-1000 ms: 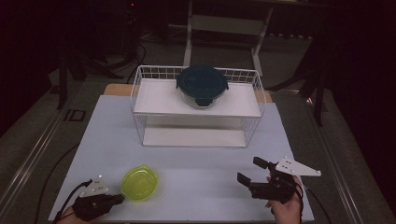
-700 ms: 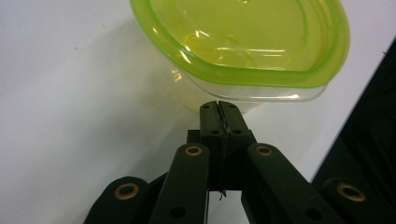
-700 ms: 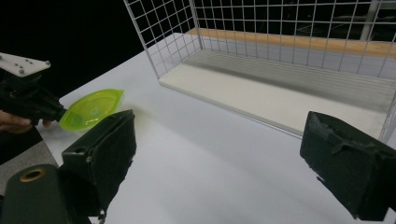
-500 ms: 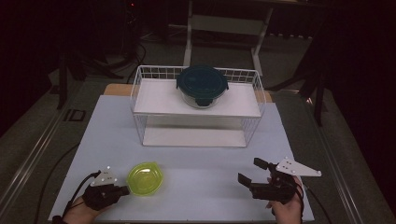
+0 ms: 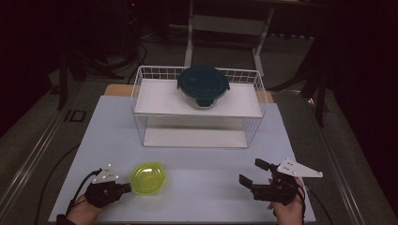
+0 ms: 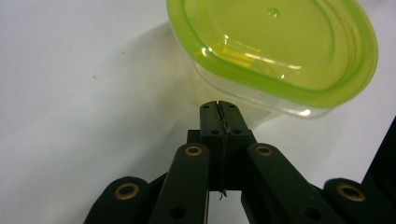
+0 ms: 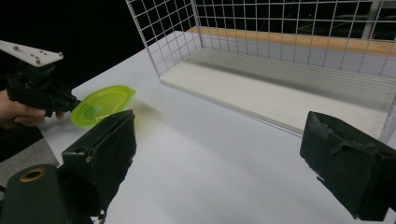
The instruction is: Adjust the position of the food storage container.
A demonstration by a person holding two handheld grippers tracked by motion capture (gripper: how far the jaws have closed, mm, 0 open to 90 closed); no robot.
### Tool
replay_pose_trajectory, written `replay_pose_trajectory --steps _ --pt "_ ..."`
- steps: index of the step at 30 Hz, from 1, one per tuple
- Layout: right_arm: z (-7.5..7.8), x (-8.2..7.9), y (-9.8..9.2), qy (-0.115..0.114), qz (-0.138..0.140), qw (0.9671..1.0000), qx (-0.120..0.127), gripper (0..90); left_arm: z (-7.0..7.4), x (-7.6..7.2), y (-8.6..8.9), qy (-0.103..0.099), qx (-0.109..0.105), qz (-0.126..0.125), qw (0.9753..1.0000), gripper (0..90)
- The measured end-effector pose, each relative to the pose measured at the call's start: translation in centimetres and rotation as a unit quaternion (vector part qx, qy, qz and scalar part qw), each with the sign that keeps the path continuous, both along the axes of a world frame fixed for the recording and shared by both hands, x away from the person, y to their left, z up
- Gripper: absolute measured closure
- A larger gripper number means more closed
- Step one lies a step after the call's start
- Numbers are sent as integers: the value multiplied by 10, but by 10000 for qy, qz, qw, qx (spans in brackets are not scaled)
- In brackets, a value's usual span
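Note:
A lime-green plastic container [image 5: 148,177] sits open side up on the white table near its front left. My left gripper [image 5: 126,187] lies just left of it. In the left gripper view the jaws are shut [image 6: 218,105] with nothing between them, and their tips sit against the container's [image 6: 275,51] clear side wall under the green rim. My right gripper [image 5: 251,171] rests at the front right, open and holding nothing [image 7: 217,154]. From there the green container [image 7: 100,105] and the left gripper [image 7: 70,106] show far off to the left.
A white wire rack [image 5: 199,110] with two shelves stands at the back middle of the table [image 5: 202,187]. A round glass container with a dark teal lid [image 5: 202,84] sits on its top shelf. The rack's lower shelf [image 7: 280,93] is bare.
My left gripper has slid right, up to the green container, and the container has shifted slightly right and away. The right gripper has stayed still.

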State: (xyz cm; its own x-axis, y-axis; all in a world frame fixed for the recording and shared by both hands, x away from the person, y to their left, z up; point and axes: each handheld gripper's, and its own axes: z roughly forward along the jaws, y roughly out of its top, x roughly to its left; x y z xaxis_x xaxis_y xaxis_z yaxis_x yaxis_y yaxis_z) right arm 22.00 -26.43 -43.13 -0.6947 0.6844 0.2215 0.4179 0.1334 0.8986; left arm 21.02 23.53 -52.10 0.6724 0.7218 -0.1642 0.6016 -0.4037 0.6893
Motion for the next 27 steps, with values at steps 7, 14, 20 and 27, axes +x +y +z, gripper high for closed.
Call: replay_pose_trajectory --steps 7,14,20,27 --pt "0 1 -1 19 4 10000 30 103 -2 8 -5 68 -48 25 10000 890" --pt "0 0 -2 15 -3 10000 45 103 -2 20 -21 74 -68 -83 9999 890" --pt "0 0 -1 14 18 10000 43 103 -3 29 -38 67 -62 -208 9997 890" --pt "0 0 -1 23 26 10000 29 103 -3 33 -46 132 -4 -265 9996 890"
